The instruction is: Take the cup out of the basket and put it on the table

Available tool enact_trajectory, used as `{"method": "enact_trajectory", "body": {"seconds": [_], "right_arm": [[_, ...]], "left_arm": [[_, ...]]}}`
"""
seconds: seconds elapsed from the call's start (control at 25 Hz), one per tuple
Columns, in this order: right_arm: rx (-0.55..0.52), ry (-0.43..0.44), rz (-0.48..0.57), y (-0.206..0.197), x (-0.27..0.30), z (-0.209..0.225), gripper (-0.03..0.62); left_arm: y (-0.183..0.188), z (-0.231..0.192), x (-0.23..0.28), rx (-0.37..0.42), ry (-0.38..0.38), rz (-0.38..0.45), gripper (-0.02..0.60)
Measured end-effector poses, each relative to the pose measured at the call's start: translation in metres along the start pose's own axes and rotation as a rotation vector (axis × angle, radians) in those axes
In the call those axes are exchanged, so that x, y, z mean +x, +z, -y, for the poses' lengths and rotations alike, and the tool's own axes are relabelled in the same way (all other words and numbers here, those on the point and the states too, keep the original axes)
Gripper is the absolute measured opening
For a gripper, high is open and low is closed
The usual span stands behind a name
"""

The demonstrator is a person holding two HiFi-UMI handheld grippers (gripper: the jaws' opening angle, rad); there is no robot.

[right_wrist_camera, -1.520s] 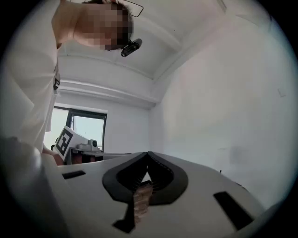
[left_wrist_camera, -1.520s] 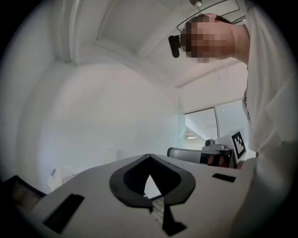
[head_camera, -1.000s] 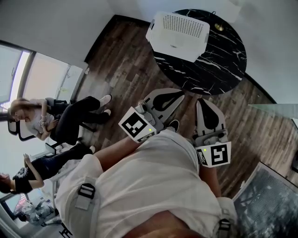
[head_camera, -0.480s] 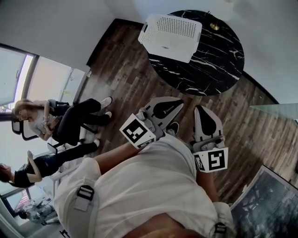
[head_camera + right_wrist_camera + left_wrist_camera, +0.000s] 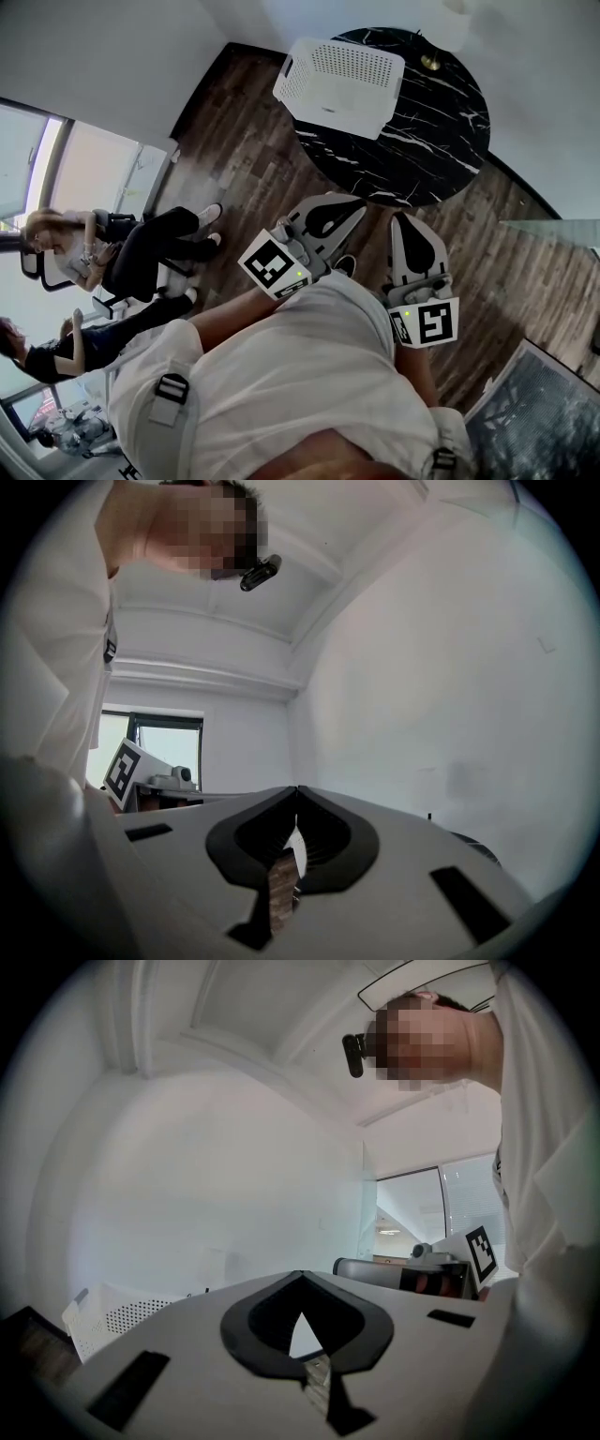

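Grippers both held low against white shirt (image 5: 300, 375), well apart from round black marble table (image 5: 441, 122). Left gripper (image 5: 356, 204) tips pressed together, nothing between; right gripper (image 5: 404, 221) likewise closed and empty. White perforated basket (image 5: 339, 73) on table's left edge, inside hidden, cup not discernible.

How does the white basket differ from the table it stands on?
The basket is white, while the table is black with thin white veins. The basket is boxy with straight sides and corners; the table has a round top. The basket's surface is dotted with rows of small holes, and the table's is smooth. The basket covers only the table's left part.
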State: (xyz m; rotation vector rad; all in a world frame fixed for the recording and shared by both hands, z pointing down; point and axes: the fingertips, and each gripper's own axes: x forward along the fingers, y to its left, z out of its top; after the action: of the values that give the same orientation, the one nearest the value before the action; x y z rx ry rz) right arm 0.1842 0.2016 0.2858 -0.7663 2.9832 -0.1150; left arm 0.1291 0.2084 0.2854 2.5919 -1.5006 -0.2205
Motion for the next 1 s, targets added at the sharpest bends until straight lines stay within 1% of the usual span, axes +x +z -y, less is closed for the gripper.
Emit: {"method": "enact_trajectory", "body": {"seconds": [0.2, 0.52, 0.8, 1.0], "right_arm": [[-0.029, 0.014, -0.029, -0.003, 0.049, 0.009, 0.009], [-0.080, 0.033, -0.085, -0.001, 0.163, 0.018, 0.009], [-0.080, 0.048, -0.101, -0.003, 0.255, 0.022, 0.009], [-0.066, 0.042, -0.123, -0.011, 0.297, 0.021, 0.009]], "left_arm": [[0.007, -0.049, 0.011, -0.020, 0.005, 0.039, 0.006], [0.038, -0.161, 0.021, -0.044, 0.020, 0.093, 0.006], [0.061, -0.250, 0.023, -0.045, 0.035, 0.109, 0.006], [0.063, -0.296, 0.018, -0.066, 0.046, 0.099, 0.006]]}}
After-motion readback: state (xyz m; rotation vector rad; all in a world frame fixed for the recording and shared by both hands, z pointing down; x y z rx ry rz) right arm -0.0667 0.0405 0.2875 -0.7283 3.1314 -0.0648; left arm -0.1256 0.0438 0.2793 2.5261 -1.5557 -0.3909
